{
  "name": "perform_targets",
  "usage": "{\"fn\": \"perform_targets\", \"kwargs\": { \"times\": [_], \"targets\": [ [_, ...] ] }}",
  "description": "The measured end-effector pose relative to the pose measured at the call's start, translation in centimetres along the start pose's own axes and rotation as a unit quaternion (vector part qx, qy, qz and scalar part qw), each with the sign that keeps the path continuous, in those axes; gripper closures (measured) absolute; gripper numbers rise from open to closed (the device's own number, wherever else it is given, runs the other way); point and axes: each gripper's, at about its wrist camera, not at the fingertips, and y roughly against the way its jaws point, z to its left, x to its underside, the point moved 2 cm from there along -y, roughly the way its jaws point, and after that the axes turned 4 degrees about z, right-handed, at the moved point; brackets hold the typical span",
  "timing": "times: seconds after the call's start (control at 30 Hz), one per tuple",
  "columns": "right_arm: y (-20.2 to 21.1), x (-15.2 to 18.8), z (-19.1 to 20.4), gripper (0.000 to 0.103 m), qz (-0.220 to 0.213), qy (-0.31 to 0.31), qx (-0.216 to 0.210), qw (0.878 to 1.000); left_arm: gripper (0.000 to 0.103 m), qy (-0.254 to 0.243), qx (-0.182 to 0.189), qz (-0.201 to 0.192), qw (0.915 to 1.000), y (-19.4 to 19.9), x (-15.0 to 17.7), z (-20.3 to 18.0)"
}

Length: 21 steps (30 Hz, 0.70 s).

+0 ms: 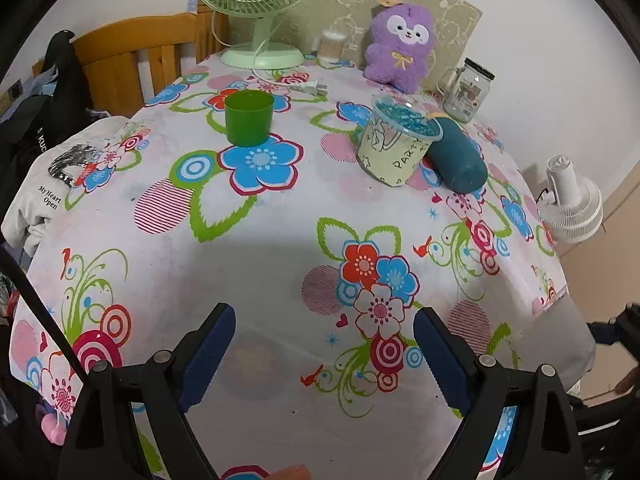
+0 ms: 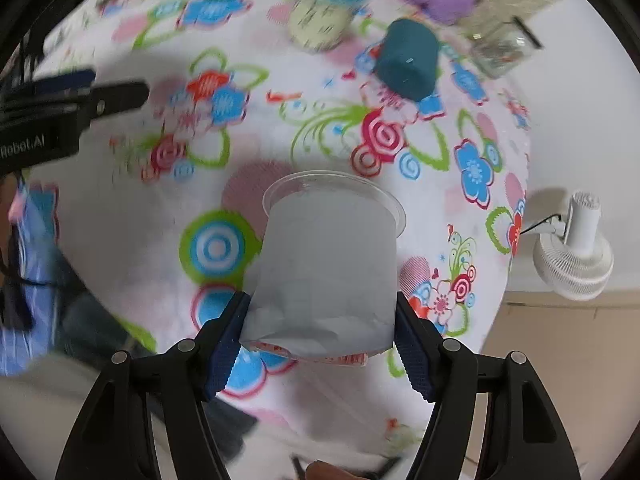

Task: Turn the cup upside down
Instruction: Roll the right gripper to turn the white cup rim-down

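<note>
My right gripper (image 2: 320, 316) is shut on a clear plastic cup with a white paper sleeve (image 2: 326, 268). The cup is held above the flowered tablecloth (image 2: 360, 120), tilted with its rim pointing away from the camera and its base near the fingers. The right wrist view is blurred by motion. My left gripper (image 1: 324, 344) is open and empty, low over the near part of the tablecloth (image 1: 280, 240). It also shows at the left edge of the right wrist view (image 2: 92, 92).
On the table stand a green cup (image 1: 249, 118), a pale "PARTY" cup with a blue lid (image 1: 396, 142), a teal cup lying on its side (image 1: 456, 156), a glass jar (image 1: 466, 88), a purple plush toy (image 1: 400, 46) and a green fan (image 1: 260, 4). A white fan (image 1: 572, 204) sits beyond the right edge.
</note>
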Motion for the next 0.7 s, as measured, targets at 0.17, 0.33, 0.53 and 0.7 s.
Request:
{"fn": "perform_targets", "kwargs": {
  "times": [0.17,0.33,0.53,0.7],
  "targets": [
    [-1.1,-0.6,-0.3,0.031,0.093,0.058,0.014,0.994,0.011,-0.027,0.008,0.015,0.9995,-0.6,0.3,-0.8],
    [-1.7,-0.7,-0.9,0.031,0.173,0.101,0.038,0.979,0.011,-0.049,0.005,0.020,0.9986,-1.0,0.6,-1.4],
    [-2.9,-0.3,-0.6,0.031,0.257,0.166,0.064,0.950,0.011,-0.067,0.009,0.028,0.9973,-1.8,0.8,-1.9],
    [-4.3,-0.7,0.5,0.031,0.280,0.209,0.071,0.934,0.011,-0.072,0.007,0.032,0.9968,-2.2,1.0,-1.8]
  ]
}}
